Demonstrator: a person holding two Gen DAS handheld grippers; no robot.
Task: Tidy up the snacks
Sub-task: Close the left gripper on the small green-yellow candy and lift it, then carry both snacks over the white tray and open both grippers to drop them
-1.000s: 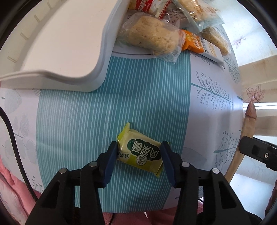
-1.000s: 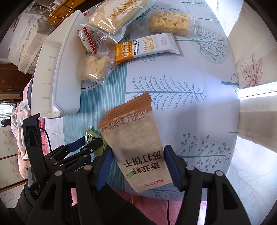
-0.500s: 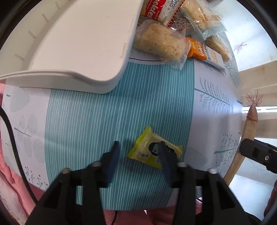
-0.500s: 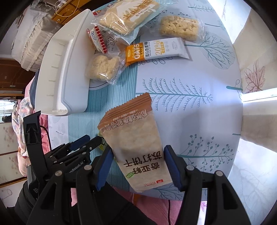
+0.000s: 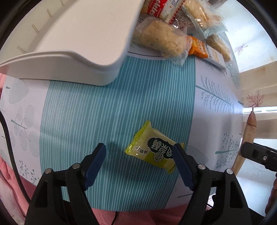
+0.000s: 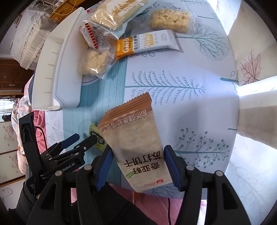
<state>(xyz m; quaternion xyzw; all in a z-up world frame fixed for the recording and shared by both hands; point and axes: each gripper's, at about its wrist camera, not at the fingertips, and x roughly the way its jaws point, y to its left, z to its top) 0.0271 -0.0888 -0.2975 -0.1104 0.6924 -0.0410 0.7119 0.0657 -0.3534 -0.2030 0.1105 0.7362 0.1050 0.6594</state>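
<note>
— Snacks first: where's the yellow-green packet (image 5: 152, 148)?
— Flat on the worktop (image 5: 112, 112), on the teal-striped band of the cloth, near edge. We've got the left gripper (image 5: 138, 154) over it, pointing steeply down. Jaws have just been opening; now wide apart. Packet lies between them, closer to the right finger, whose tip overlaps the packet's corner; can't tell if it touches. The left finger is clear of it.
— And the right gripper (image 6: 137, 164)?
— Clamped on the brown-topped cracker pack (image 6: 136, 142), both pads against its sides, pack lifted off the cloth w/ its sealed end pointing away from us. In that view the left gripper (image 6: 82, 137) shows at lower left, beside the small packet (image 6: 97, 136), which is partly hidden behind the cracker pack.
— Rest of the snacks?
— Far side, in a loose pile: clear-wrapped pale cake (image 6: 95, 63) touching the white tray (image 6: 57, 72), orange-and-white bar (image 6: 147, 43) just right of it, red-edged packet (image 6: 90, 34), big cracker bag (image 6: 119, 12) overlapping that one, and a crispy block in clear wrap (image 6: 170, 20) at far right.
— Tray?
— White plastic, far left; we can't see its inside.
</note>
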